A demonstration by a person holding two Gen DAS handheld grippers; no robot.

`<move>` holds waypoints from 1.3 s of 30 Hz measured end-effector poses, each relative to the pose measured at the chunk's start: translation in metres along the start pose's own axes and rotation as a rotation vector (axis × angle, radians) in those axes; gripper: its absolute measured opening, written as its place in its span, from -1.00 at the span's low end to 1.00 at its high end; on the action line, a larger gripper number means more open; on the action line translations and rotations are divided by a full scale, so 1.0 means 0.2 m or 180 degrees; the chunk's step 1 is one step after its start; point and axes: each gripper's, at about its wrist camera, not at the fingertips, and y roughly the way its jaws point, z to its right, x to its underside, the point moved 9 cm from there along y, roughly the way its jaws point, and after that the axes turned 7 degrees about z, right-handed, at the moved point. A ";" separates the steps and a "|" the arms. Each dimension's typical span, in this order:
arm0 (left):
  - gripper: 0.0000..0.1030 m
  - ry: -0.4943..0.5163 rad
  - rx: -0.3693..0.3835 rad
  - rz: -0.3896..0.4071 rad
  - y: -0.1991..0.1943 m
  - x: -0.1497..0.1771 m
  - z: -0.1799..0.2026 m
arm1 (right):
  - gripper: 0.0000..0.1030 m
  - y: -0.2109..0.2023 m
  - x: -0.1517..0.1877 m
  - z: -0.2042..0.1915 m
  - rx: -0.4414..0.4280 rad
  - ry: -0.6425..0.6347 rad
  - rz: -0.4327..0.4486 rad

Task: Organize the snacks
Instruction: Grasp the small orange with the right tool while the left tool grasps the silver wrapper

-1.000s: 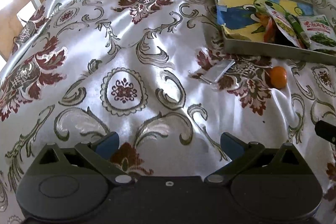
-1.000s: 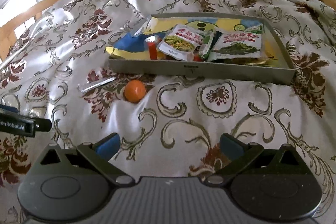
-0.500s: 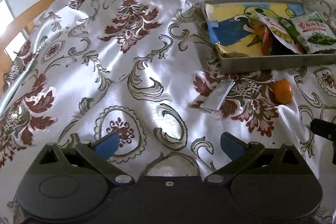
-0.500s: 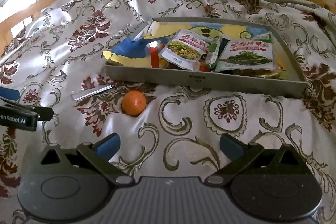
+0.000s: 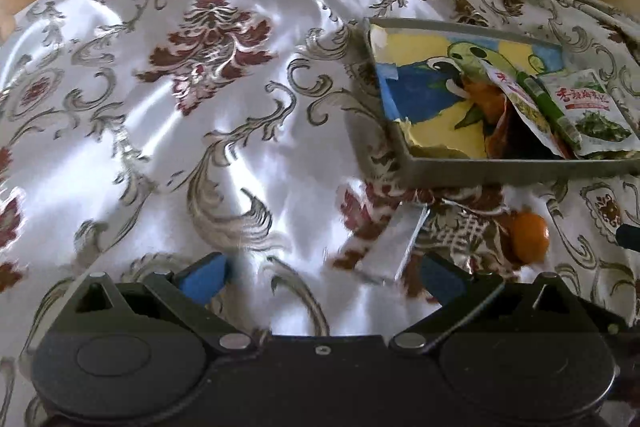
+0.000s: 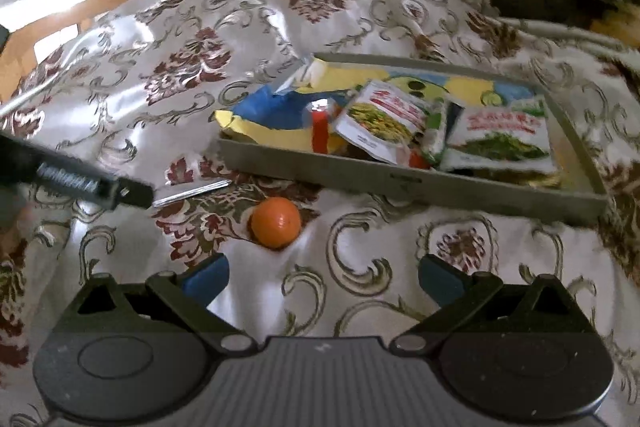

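While both grippers' jaws stand spread and empty, bare patterned cloth lies open left of the tray. Orange just ahead of right gripper, left of centre; silver packet sits between left gripper jaws.

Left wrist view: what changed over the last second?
The left gripper moved forward and to the right toward the flat silver packet, which now lies just ahead of its open fingers. The right gripper closed in on the orange. Nothing grasped or released. Orange, packet and tray with its snack bags stayed put.
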 end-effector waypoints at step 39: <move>-0.07 -0.0243 0.0947 -0.0321 0.16 0.02 0.17 | -0.03 0.22 -0.04 -0.11 -0.0269 -0.0328 0.0140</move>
